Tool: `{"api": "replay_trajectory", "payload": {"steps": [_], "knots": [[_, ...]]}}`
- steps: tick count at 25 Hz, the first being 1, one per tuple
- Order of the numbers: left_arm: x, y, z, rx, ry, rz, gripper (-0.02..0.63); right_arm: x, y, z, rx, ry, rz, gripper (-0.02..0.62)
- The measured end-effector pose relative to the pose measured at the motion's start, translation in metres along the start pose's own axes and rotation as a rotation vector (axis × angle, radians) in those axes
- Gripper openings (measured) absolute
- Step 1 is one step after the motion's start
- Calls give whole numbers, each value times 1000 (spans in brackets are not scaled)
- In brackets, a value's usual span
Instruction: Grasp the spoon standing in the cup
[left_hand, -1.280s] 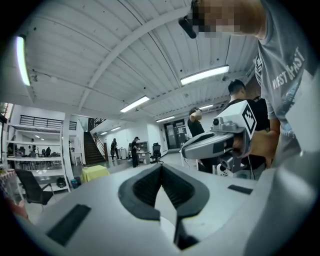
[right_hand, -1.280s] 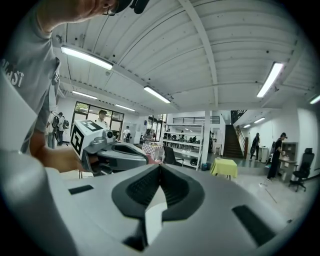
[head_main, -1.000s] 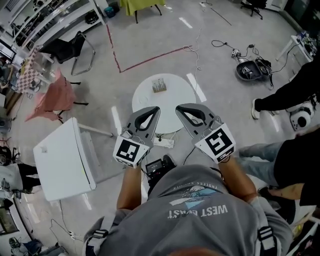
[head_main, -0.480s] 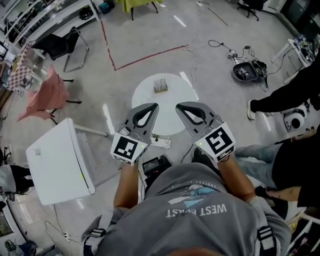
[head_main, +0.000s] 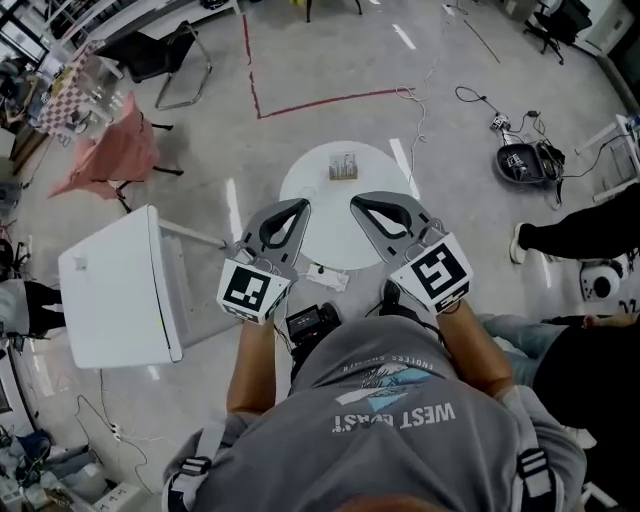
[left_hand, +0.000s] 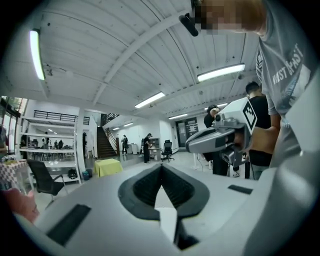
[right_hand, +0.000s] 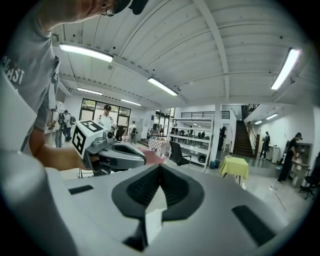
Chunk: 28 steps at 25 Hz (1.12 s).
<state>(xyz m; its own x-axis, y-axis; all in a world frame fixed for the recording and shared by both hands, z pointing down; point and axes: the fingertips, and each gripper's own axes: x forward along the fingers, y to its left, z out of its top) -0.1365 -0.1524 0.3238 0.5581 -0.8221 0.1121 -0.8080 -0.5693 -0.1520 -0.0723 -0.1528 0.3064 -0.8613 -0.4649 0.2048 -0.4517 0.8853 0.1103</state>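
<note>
A small cup (head_main: 343, 167) with thin things standing in it sits on the far part of a round white table (head_main: 322, 225); the spoon is too small to make out. Both grippers are held side by side at chest height above the table's near half, well short of the cup. My left gripper (head_main: 299, 205) is shut with nothing in it, its tips meeting (left_hand: 161, 166). My right gripper (head_main: 357, 203) is shut and empty too (right_hand: 160, 166). Both gripper views point level across the room and do not show the cup or the table.
A white square table (head_main: 115, 290) stands at the left, a pink-draped chair (head_main: 110, 160) and a black chair (head_main: 170, 55) beyond it. A power strip (head_main: 325, 278) and cables lie under the round table. Red tape (head_main: 320, 100) marks the floor. A person (head_main: 585, 215) stands at the right.
The head view has shifted, so the round table and cup sit slightly further right and up. Both grippers stay shut and keep the same side-by-side pose.
</note>
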Motion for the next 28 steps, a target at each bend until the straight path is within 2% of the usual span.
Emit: {"api": "replay_trajectory", "payload": {"steps": [12, 21, 28], "knots": [[9, 22, -28, -56, 75, 147, 3, 9, -23, -24, 33, 38, 105, 3], [11, 41, -68, -106, 162, 202, 3, 18, -29, -48, 87, 86, 145, 3], [16, 55, -111, -152, 244, 217, 3, 24, -32, -74, 138, 139, 153, 3]]}}
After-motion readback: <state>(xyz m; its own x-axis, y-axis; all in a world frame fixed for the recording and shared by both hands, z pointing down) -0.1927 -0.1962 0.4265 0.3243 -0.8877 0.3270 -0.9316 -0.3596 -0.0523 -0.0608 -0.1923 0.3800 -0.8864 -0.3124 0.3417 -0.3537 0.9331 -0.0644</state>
